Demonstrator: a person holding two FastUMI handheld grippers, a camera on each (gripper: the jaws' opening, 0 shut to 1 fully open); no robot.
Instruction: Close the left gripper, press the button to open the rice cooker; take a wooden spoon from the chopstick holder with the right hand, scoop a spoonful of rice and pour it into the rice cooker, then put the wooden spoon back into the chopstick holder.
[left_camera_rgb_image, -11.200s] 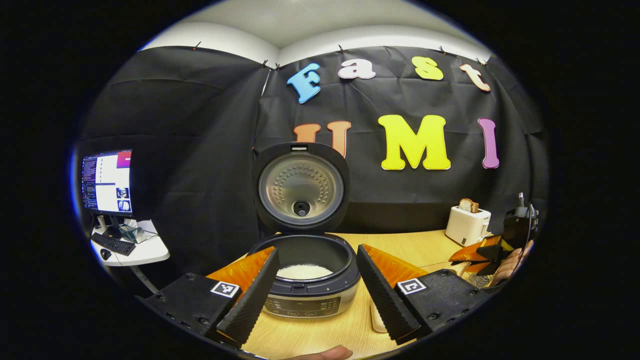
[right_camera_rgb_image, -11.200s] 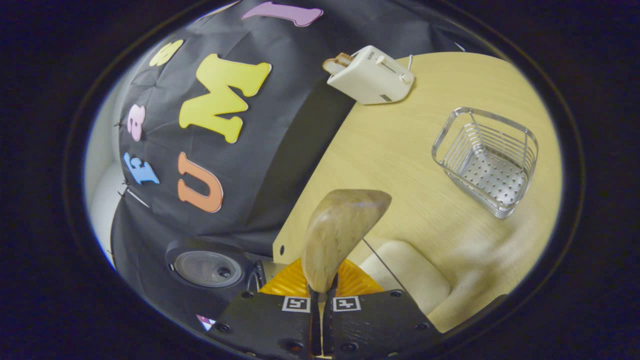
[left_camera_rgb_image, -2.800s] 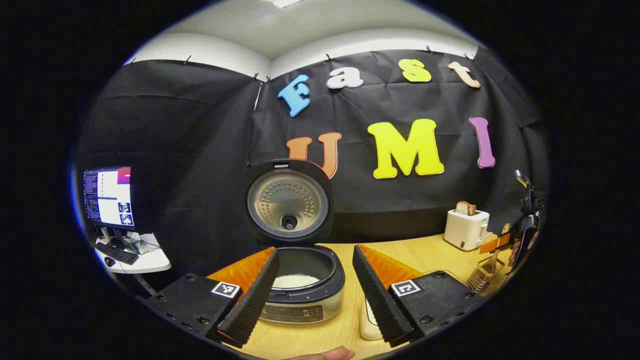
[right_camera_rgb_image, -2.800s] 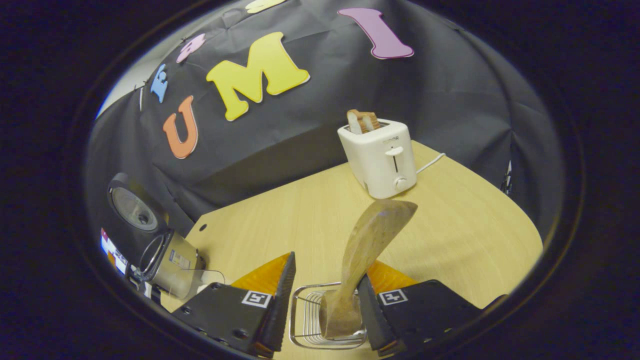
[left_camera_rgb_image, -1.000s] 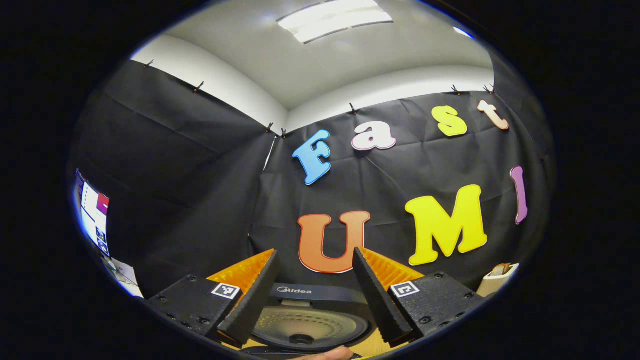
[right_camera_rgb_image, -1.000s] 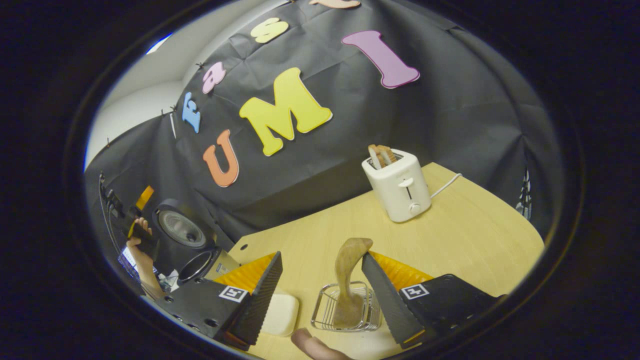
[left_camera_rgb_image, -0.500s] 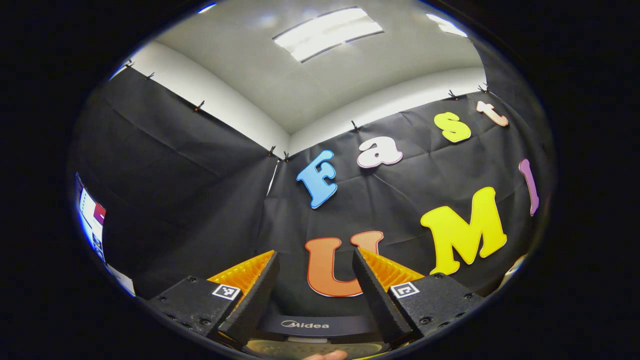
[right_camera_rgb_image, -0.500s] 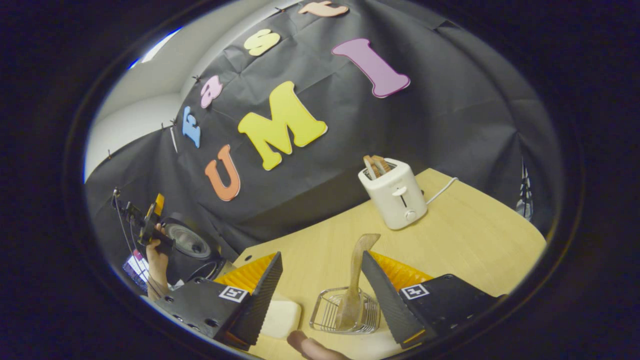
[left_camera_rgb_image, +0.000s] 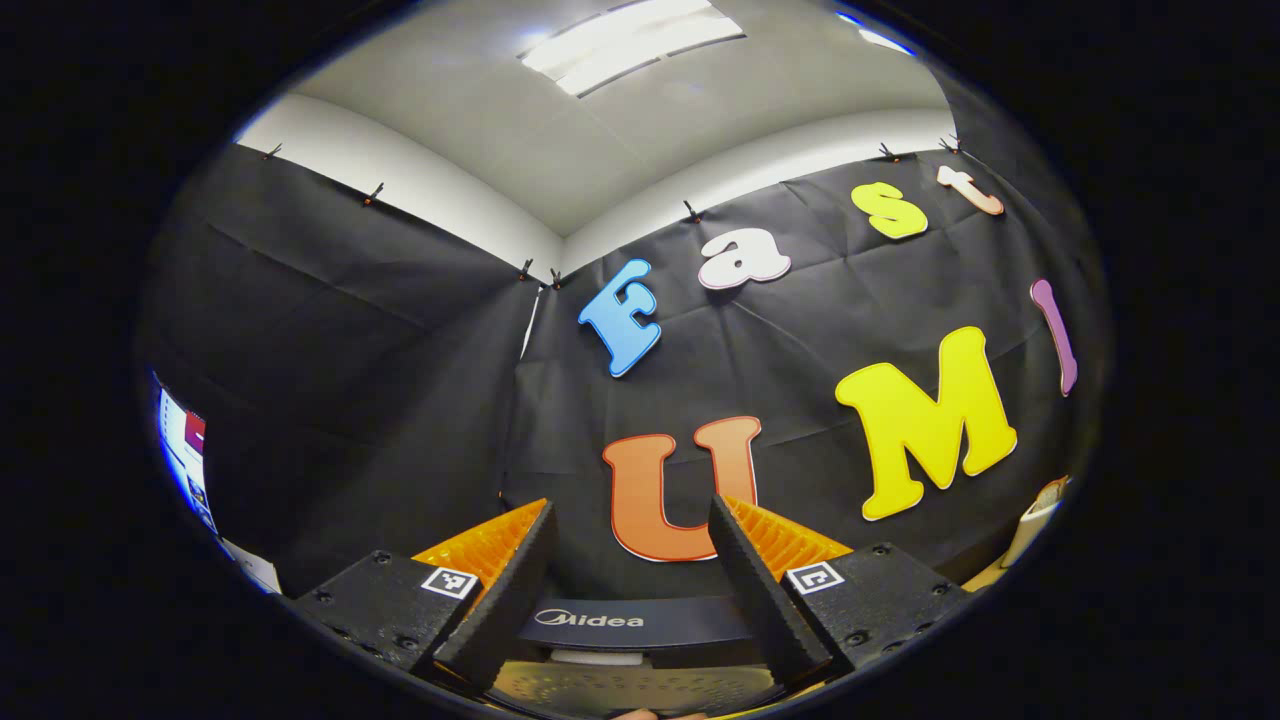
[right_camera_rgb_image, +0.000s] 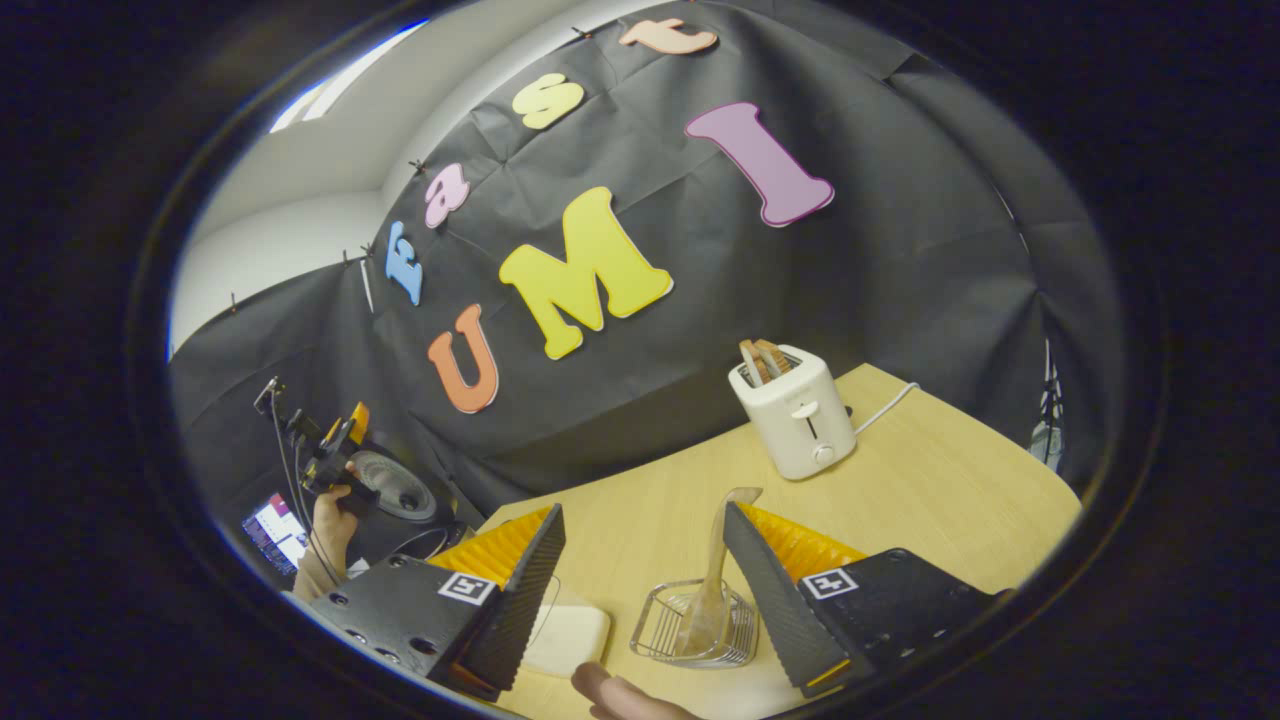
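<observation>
Right gripper: fingers spread wide, nothing held between them, tilted down toward the table. The wooden spoon is seen standing in the chopstick holder, bowl end up, leaning just beside the right-hand finger; contact cannot be told. A fingertip of the holding hand is seen below the chopstick holder. Bare table is left between the chopstick holder and the toaster, which is set well behind it near the table's back edge. A pale rice container lies left of the chopstick holder.

Left gripper: fingers spread wide, empty, pitched upward toward the wall and ceiling. The raised lid of the rice cooker is seen just beyond the fingertips, far left of the chopstick holder.
</observation>
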